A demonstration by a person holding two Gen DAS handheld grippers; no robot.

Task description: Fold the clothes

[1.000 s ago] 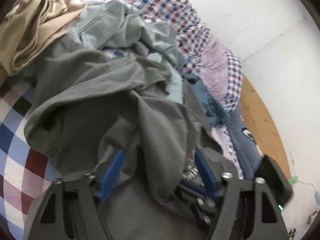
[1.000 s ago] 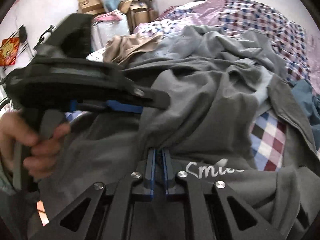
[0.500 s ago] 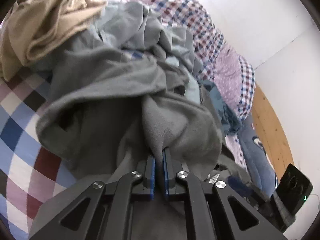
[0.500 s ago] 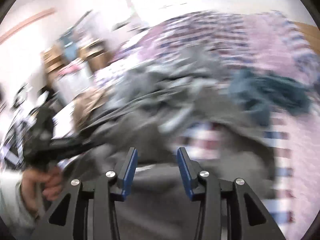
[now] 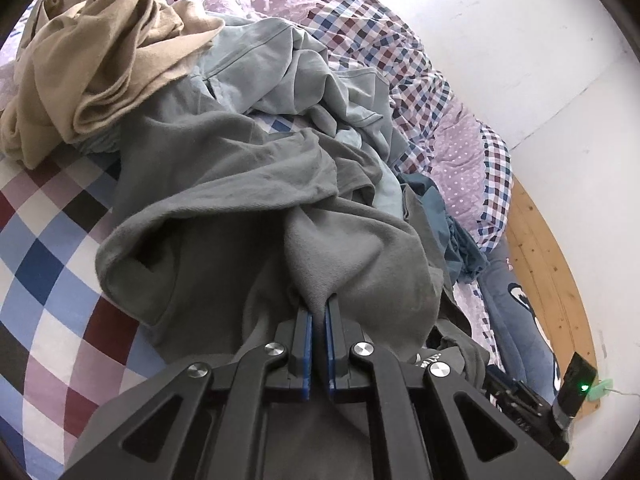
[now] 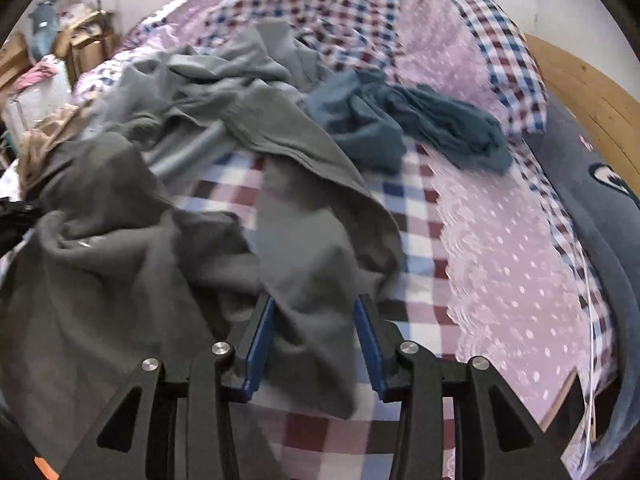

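My left gripper (image 5: 318,308) is clamped on a fold of the dark grey sweatshirt (image 5: 224,248), which lies crumpled on the checked bedsheet (image 5: 44,280). My right gripper (image 6: 316,320) is released, jaws apart, sweatshirt cloth lying loose between them. Beyond the sweatshirt: pale grey-green garment (image 5: 280,68), tan garment (image 5: 92,56). Teal garment (image 6: 404,120) just past its hem. No containers on the bed.

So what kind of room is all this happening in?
Most likely a lived-in bedroom. A checked quilt covers a bed, a wooden headboard stands at its far end, crumpled clothes lie on top, and cardboard boxes are stacked against the wall.
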